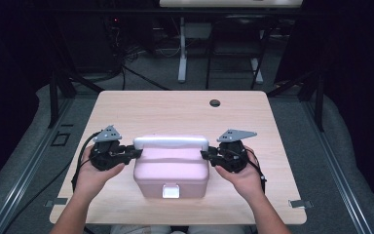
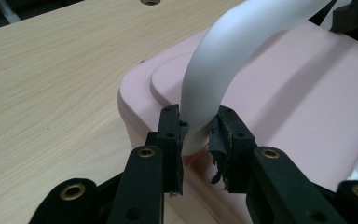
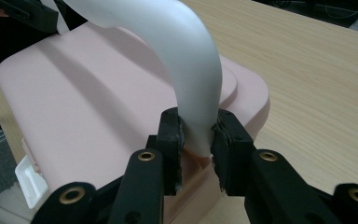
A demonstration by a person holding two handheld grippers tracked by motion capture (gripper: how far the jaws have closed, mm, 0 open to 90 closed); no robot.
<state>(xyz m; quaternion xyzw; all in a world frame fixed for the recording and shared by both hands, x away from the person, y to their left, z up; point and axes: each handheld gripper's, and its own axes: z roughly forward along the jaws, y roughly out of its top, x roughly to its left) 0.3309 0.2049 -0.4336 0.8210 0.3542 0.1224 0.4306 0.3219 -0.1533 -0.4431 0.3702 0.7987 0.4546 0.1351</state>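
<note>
Forearms and hands come in from the bottom of the high view, each hand wrapped round a black gripper with a grey three-cornered plate on top. Between them a pink box (image 1: 171, 171) sits on the near middle of the table (image 1: 175, 109), its white latch (image 1: 170, 191) facing the person. A white handle (image 1: 171, 142) arches over the far part of the lid, running from side to side.

At the box's left end, the left gripper (image 1: 135, 153) is clenched on the handle; in the left gripper view (image 2: 199, 135) its two black jaws press on either side of the white bar just where it curves down into the lid. The pad on the right-hand jaw in that view looks frayed, with a torn strip hanging from it.

At the box's right end, the right gripper (image 1: 205, 155) does the same; in the right gripper view (image 3: 198, 135) its jaws grasp the other foot of the handle, low down, close to the lid.

No brand, label or writing can be read on the box, the handle or the grippers. Its lid is plain pink with a shallow raised panel under the handle.

A round cable hole (image 1: 215, 103) lies in the table near the far edge, well apart from the box. Strips of tape (image 1: 297, 204) mark the near corners of the table.
</note>
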